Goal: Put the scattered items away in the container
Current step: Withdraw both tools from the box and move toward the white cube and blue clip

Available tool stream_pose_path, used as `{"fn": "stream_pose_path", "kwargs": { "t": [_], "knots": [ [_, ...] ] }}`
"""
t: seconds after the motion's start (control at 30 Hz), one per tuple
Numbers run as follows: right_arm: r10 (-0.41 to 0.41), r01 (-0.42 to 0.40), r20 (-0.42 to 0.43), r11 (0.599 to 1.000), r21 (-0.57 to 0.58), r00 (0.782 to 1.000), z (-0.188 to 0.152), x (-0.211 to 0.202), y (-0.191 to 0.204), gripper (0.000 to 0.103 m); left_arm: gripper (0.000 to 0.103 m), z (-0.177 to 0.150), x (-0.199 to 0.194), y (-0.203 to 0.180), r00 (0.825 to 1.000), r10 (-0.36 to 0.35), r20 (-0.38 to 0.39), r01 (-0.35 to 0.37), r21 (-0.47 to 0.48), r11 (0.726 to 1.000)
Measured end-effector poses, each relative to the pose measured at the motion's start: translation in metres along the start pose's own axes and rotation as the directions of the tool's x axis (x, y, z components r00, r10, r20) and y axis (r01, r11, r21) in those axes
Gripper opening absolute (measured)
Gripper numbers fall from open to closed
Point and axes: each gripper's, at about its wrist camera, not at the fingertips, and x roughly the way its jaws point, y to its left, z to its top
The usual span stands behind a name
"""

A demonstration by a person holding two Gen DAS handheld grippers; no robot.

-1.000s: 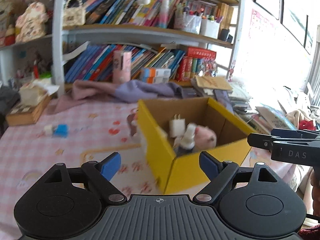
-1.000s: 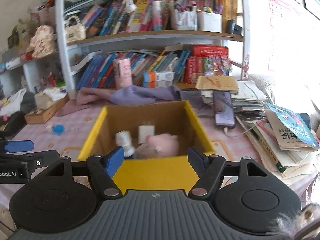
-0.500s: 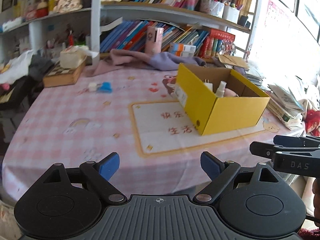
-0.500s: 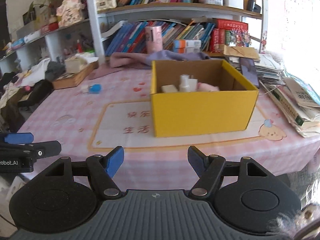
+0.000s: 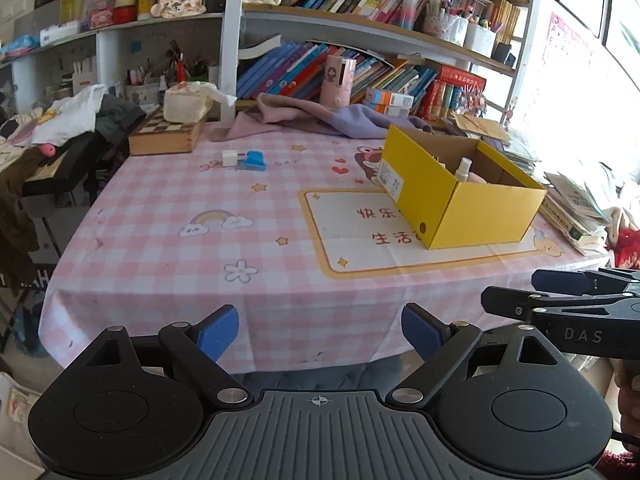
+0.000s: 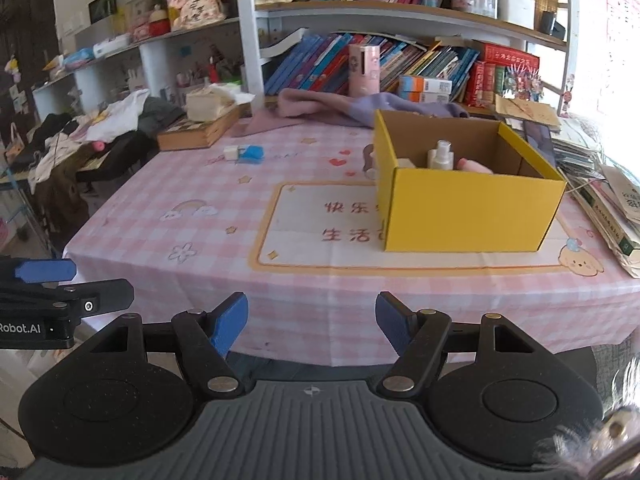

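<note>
Left wrist view: desk (image 5: 168, 208) with pink checked cloth, yellow box (image 5: 480, 212) at its right side. Spray bottle (image 5: 464, 168) upright inside box; blue item (image 5: 253, 160) and small white block (image 5: 229, 157) touching, well left of box. Left gripper (image 5: 320, 330) and right gripper (image 6: 311, 322) off desk edge, near side of box, fingers apart, holding nothing.

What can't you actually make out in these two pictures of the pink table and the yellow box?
- Yellow cardboard box: in the right wrist view its near wall hides the floor; only a white spray bottle and something pink show above it.
- Small white and blue items: too small to identify in the left wrist view.
- Pile of books beside the box: cut off by the right edge, washed out by window glare.
</note>
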Motion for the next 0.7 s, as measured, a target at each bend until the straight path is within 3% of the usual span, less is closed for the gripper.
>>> {"fn": "stream_pose_path", "kwargs": {
  "t": [0.33, 0.7],
  "knots": [
    [0.032, -0.033, -0.031, 0.999, -0.041, 0.999, 0.0, 0.008, 0.027, 0.07, 0.091, -0.011, -0.008, 0.028, 0.999, 0.032, -0.035, -0.034, -0.061, 0.998],
    [0.108, -0.111, -0.029, 0.983, -0.146, 0.994, 0.015, 0.023, 0.073, 0.074, 0.091, -0.011, -0.025, 0.066, 0.993, 0.116, 0.008, -0.114, -0.129, 0.985]
  ]
}}
